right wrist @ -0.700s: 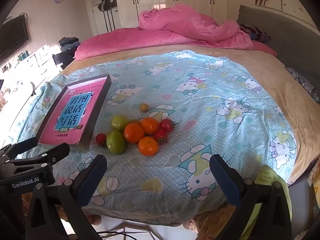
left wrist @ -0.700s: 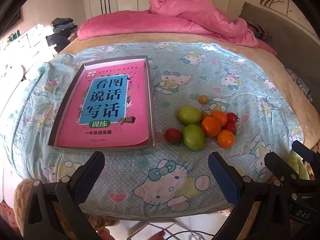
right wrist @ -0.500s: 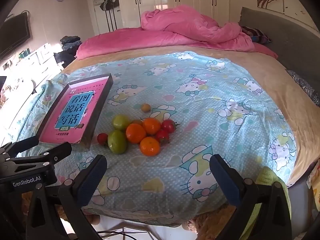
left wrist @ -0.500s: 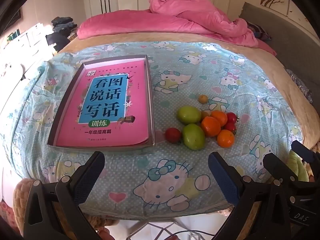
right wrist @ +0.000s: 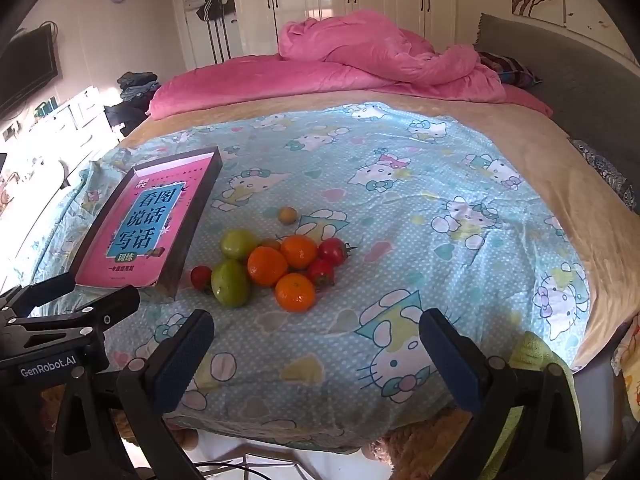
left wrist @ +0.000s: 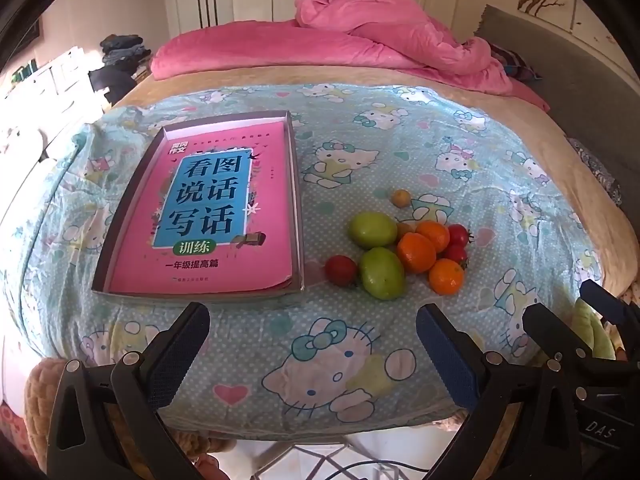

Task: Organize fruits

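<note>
A pile of fruit lies on the Hello Kitty sheet: two green fruits [left wrist: 381,273], three oranges [left wrist: 416,252], red tomatoes [left wrist: 340,270] and a small yellow fruit [left wrist: 400,198] set apart behind. The same pile shows in the right wrist view [right wrist: 267,266]. A shallow dark tray [left wrist: 297,216] with a pink book [left wrist: 216,208] in it lies left of the pile. My left gripper [left wrist: 312,352] is open and empty, near the bed's front edge, short of the fruit. My right gripper [right wrist: 316,356] is open and empty, also in front of the pile.
A pink duvet [left wrist: 360,44] is heaped at the far end of the bed. A grey headboard [right wrist: 580,76] runs along the right. White wardrobes stand behind. The right gripper's body [left wrist: 580,344] shows at the lower right of the left wrist view.
Both grippers have crept slightly forward toward the fruit; jaws stay open. The fruit and tray have not moved.
</note>
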